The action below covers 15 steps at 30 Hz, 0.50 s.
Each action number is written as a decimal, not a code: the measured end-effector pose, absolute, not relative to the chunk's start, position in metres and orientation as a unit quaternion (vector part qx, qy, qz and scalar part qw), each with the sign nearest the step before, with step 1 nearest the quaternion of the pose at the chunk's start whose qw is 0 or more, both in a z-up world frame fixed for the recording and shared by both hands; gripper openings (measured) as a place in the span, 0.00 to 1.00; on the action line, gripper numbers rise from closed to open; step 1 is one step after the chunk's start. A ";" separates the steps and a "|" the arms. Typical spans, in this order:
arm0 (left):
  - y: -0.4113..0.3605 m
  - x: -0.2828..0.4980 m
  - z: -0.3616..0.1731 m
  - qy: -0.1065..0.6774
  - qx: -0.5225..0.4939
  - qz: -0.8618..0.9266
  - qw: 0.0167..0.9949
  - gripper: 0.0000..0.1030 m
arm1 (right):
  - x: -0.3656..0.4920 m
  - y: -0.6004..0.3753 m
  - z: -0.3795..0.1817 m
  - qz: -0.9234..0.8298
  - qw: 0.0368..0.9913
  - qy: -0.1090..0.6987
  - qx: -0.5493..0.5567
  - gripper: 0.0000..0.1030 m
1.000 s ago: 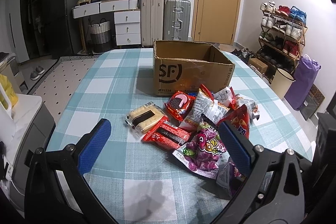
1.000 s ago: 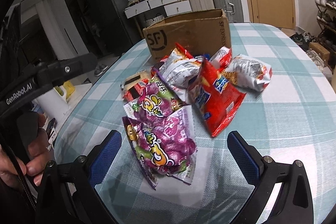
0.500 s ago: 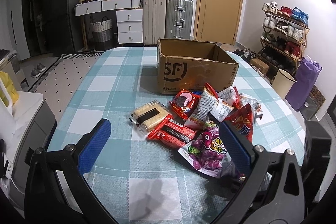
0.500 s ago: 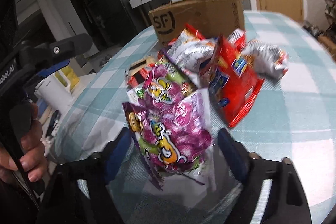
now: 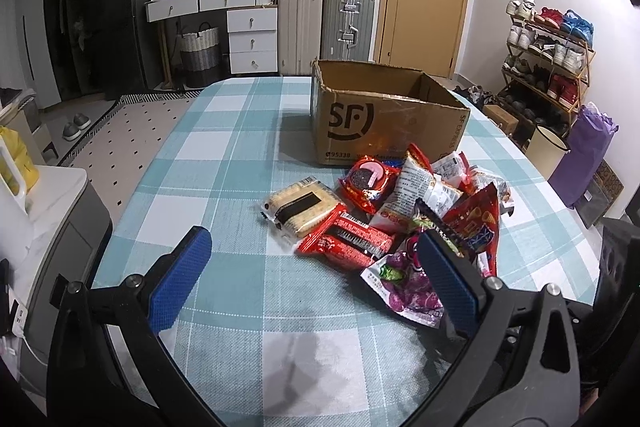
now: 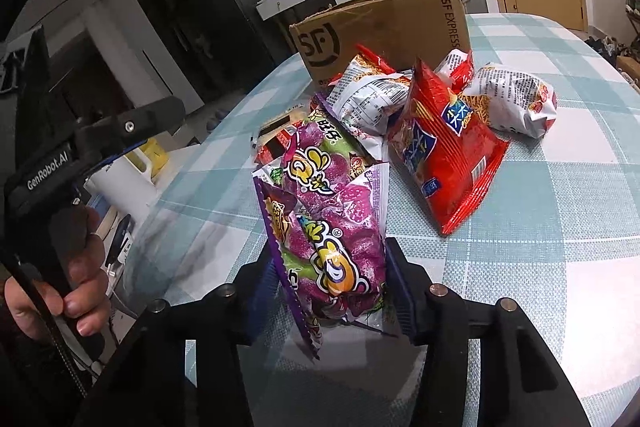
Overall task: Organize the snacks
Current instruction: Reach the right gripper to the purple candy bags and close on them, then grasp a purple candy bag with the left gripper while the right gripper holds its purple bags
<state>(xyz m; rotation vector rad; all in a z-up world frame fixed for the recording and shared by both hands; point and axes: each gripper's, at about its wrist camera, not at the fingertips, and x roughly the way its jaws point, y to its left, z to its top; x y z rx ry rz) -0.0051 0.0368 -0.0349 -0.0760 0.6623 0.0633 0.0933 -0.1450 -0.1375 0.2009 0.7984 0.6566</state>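
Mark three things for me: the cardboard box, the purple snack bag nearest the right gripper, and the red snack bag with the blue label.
cardboard box (image 5: 384, 131): left wrist view, front wall.
purple snack bag (image 6: 332, 243): right wrist view, middle of its front.
red snack bag (image 6: 448, 151): right wrist view, centre of its front.

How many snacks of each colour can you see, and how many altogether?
Purple bags: 2
Red packs: 3
White bags: 3
Beige biscuit pack: 1
Total: 9 in view
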 end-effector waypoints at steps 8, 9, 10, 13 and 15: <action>0.033 -0.001 -0.039 0.332 -0.034 0.019 0.942 0.99 | 0.092 -0.153 -0.134 0.311 0.867 0.375 0.104 0.49; 0.031 -0.001 -0.039 0.333 -0.033 0.015 0.942 0.99 | 0.091 -0.154 -0.134 0.311 0.868 0.374 0.106 0.49; 0.030 0.000 -0.040 0.334 -0.034 0.009 0.942 0.99 | 0.090 -0.156 -0.133 0.311 0.868 0.372 0.107 0.49; 0.025 0.001 -0.042 0.337 -0.033 -0.010 0.941 0.99 | 0.090 -0.161 -0.131 0.309 0.870 0.368 0.110 0.49; 0.020 0.003 -0.043 0.337 -0.027 -0.016 0.941 0.99 | 0.090 -0.164 -0.130 0.309 0.870 0.367 0.113 0.49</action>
